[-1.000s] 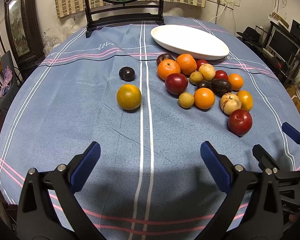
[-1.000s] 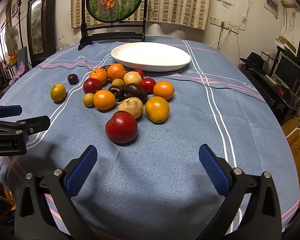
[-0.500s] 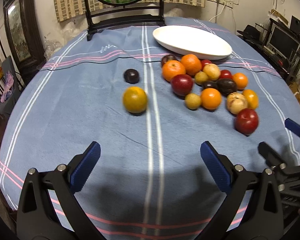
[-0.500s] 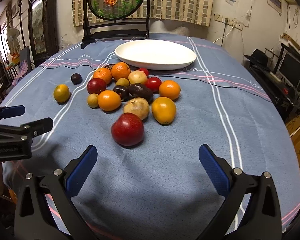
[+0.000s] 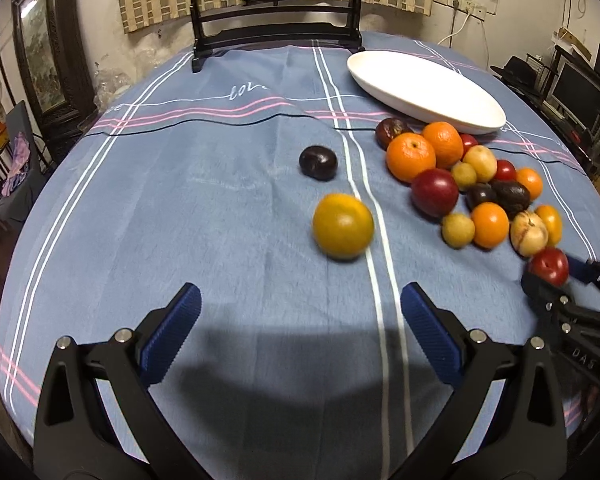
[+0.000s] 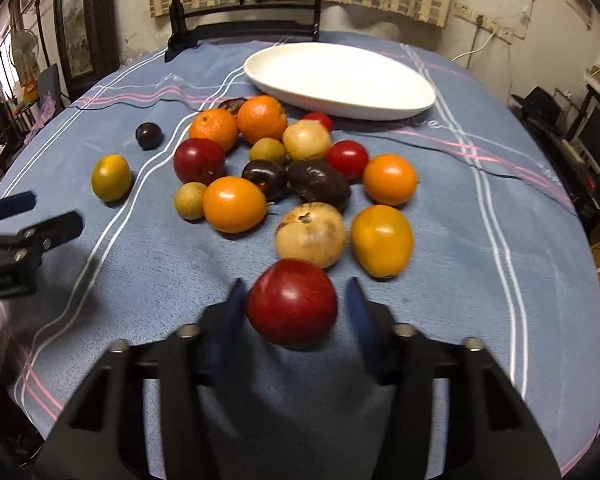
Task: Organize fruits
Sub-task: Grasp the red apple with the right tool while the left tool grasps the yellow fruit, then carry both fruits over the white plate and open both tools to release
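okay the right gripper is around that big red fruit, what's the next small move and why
Probably finish closing, then lift. The right gripper is closing with the red fruit between its jaws, a slight gap still showing on one side, and the white plate has no fruit on it.

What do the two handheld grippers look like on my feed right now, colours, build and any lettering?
Both match: the left gripper and right gripper have black plastic frames with triangular cut-outs and silver bolt heads at the pivots. Each finger carries a blue ribbed pad. White embossed lettering shows on the right gripper's body in the left wrist view, too partial to read. No cables or sleeves are visible.
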Demonstrator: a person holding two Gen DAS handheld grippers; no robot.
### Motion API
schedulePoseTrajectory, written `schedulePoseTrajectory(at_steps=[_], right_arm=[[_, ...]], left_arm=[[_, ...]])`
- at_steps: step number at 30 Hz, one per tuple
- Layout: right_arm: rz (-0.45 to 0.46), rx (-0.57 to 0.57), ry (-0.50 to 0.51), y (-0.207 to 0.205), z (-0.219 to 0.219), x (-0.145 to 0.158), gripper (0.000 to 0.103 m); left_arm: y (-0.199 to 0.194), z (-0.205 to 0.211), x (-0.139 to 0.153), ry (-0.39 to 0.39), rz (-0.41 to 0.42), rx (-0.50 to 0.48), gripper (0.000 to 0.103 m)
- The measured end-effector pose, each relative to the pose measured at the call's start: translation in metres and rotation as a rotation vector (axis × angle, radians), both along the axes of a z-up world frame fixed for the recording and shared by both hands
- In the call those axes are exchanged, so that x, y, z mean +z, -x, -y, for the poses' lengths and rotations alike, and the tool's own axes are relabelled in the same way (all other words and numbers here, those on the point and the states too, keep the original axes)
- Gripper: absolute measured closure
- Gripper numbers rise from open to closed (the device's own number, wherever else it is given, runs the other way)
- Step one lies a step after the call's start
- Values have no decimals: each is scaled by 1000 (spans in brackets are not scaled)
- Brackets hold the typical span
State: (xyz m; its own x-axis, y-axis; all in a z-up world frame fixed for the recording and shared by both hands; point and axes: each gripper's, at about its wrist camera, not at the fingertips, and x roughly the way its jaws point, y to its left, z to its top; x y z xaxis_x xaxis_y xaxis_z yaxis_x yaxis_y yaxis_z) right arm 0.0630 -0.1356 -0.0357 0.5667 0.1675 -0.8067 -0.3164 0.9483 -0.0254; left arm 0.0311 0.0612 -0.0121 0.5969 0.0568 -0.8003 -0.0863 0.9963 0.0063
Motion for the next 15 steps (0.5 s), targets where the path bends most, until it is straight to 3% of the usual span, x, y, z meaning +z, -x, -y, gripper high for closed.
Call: schedulePoseTrajectory(at_steps=[4,6,11,15], right_arm=[[-11,24,-36,2,6,1,60],[-19,43,-66,4,13,2,61],[-23,53,-120,6,32,7,61],[-11,44,-138,2,44,14,61]], left_arm=[[-23,7,-6,-12,-21,-29,4],[-34,12,-9,-17,-38,-44,15],[-52,14,-18,10,-71,-65,61],[-55,15,-18,21,-67,-82,64]])
